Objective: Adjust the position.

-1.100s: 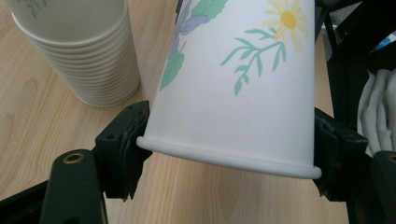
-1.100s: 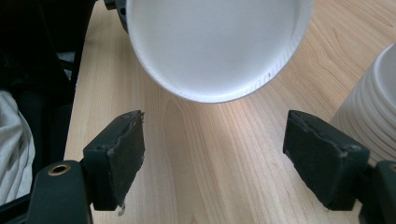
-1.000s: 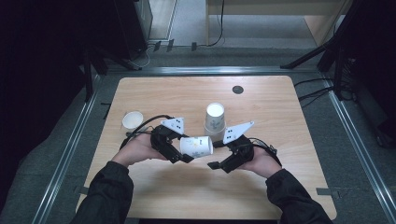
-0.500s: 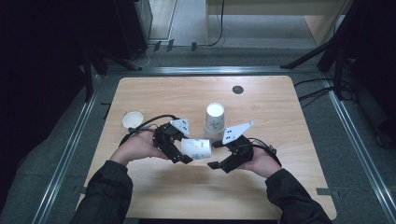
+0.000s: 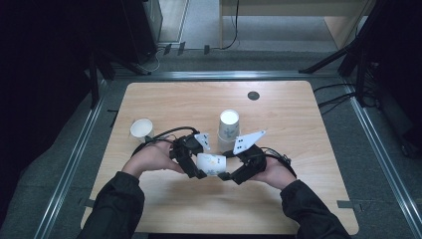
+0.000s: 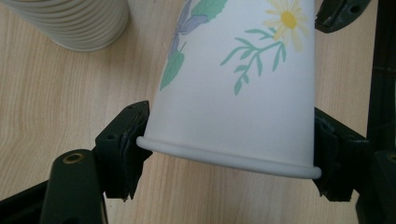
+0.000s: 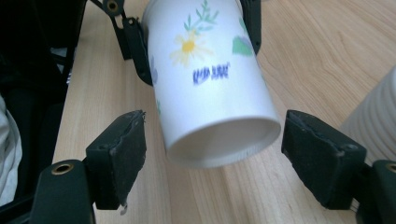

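Note:
A white paper cup (image 5: 211, 163) with a flower print lies on its side above the table's middle. My left gripper (image 5: 191, 160) is shut on it. In the left gripper view both jaws pinch the cup (image 6: 233, 93) at its rolled rim, and the left gripper (image 6: 229, 156) holds it base away. My right gripper (image 5: 233, 172) stands open at the cup's base end. In the right gripper view the cup's base (image 7: 219, 142) sits between the spread jaws of the right gripper (image 7: 219, 161), with a gap on each side.
A stack of ribbed white cups (image 5: 229, 127) stands upright just behind the two grippers, close to the held cup (image 6: 74, 23) (image 7: 373, 121). A single cup (image 5: 142, 128) stands at the left of the wooden table (image 5: 298, 114). A dark round disc (image 5: 253, 95) sits near the far edge.
The left gripper and the cup have shifted slightly toward the near edge. The right gripper has barely moved and stays open around the cup's base.

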